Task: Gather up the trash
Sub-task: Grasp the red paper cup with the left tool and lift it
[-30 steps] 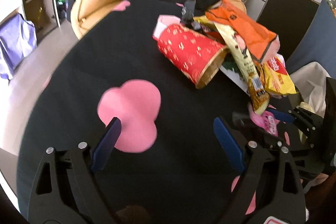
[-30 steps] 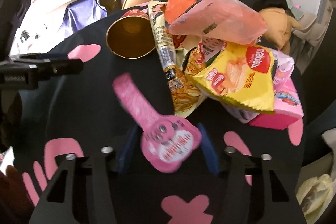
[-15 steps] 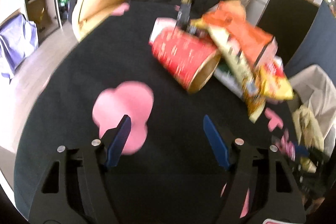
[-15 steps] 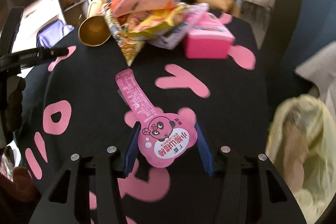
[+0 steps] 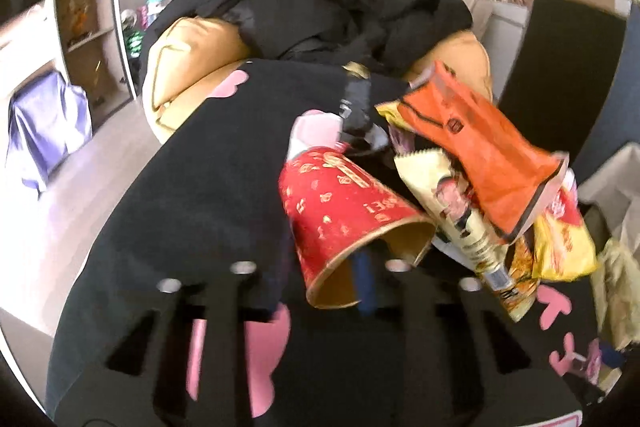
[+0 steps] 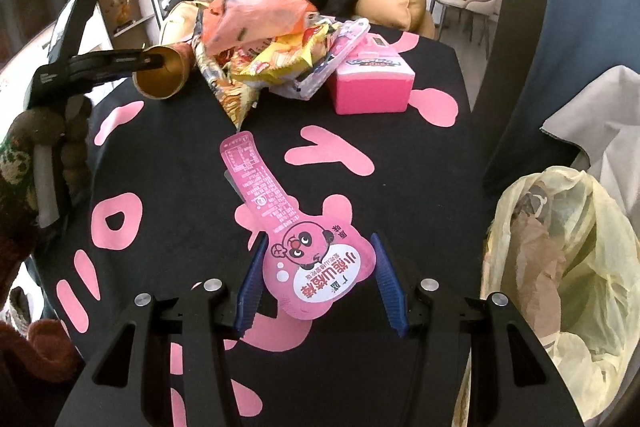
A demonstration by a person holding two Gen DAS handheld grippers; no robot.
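The red paper cup (image 5: 344, 211) hides most of the left claw (image 5: 326, 279)'s closing blue fingers, so contact cannot be told. The yellow trash bag (image 6: 560, 267) is cut off by the picture's edge.

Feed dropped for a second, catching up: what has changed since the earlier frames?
The left gripper has come forward to the red paper cup and its jaws are closing over the rim, one finger inside. The right gripper swung toward the yellow trash bag. It keeps holding the pink bear wrapper; the snack pile is unmoved.
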